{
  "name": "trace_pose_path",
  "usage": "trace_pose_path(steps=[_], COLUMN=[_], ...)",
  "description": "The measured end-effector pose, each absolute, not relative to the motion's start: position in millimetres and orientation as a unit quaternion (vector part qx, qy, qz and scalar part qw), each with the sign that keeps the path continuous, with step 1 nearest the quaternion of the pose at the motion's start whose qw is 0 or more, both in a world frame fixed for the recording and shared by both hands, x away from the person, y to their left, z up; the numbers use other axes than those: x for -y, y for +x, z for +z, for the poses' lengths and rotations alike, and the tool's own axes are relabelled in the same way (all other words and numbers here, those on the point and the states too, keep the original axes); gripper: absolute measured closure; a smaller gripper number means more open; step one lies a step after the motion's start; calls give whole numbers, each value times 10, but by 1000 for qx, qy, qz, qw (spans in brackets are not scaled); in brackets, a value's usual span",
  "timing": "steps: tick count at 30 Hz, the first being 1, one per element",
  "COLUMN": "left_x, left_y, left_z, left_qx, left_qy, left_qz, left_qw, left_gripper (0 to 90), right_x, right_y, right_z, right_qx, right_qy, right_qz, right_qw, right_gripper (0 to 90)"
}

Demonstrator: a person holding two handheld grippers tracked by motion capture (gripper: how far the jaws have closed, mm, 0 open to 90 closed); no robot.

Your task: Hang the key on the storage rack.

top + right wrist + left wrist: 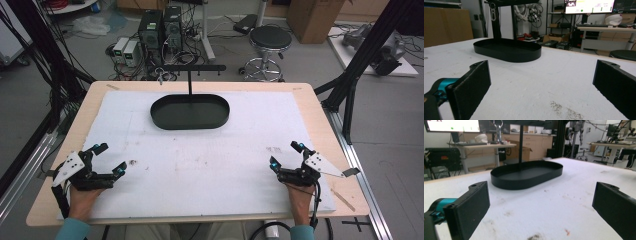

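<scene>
A black oval tray (165, 120) with an upright post and a crossbar (192, 67) stands at the far middle of the white mat (200, 155). The tray (549, 171) is empty in the left gripper view, and in the right gripper view the tray (486, 47) has a metal hook (493, 13) hanging from the bar above it. My left gripper (110, 159) rests open near the front left corner, nothing between its jaws. At the front right my right gripper (286, 155) is open too, held by a hand. Both point toward the tray.
The wooden table (310, 100) carries the stained white mat. Beyond the far edge stand a black stool (270, 40), computer towers (160, 27) and cables on the floor. Black frame posts (360, 70) rise at the right and left sides.
</scene>
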State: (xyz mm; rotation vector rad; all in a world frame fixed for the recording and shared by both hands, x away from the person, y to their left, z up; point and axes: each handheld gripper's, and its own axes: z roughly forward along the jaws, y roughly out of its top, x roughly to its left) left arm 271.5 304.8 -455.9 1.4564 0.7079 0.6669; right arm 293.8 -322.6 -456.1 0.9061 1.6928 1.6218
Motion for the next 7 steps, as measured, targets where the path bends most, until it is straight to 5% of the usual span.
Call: trace_pose_path(steps=[7], left_x=[-3040], left_y=[2673], left_z=[-4577], left_qx=[-301], left_qy=[631], left_qz=[310], left_qw=[644], left_gripper=[17], right_x=[3226], right_y=[2938], right_z=[-4561], right_qx=[-641], right_qy=[343], right_qz=[614], right_qw=[309], right_gripper=[7])
